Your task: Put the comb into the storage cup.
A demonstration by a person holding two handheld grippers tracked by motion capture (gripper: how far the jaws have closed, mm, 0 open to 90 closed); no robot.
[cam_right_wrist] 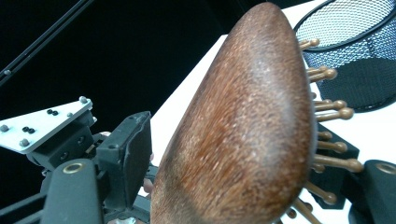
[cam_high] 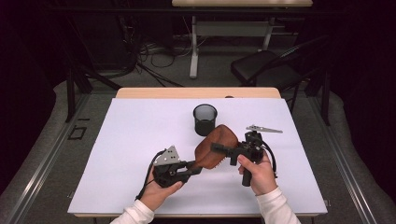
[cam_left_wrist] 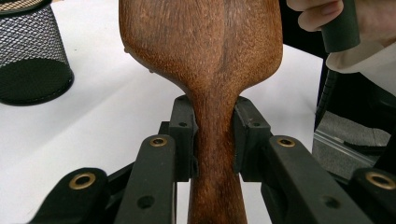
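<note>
Currently a wooden hairbrush [cam_high: 215, 147] is held above the white bench [cam_high: 130, 154], near its middle and just on the near side of a black mesh cup [cam_high: 205, 119]. The left gripper [cam_high: 189, 169] comes in from the near left, and its fingers [cam_left_wrist: 184, 135] pinch the brush's narrow handle from both sides; the left gripper view shows the pads pressed flat against the wood at the neck, where the handle widens into the head. The right gripper [cam_high: 219, 148] reaches in from the right at the brush head. In the right gripper view the smooth back of the head lies between its fingers [cam_right_wrist: 133, 154], bristle pins pointing toward the far finger. The near finger stands just off the wood with a narrow gap; contact at the bristle side is hidden. A grey three-cornered plate [cam_high: 264, 129] lies on the bench, right of the cup.
</note>
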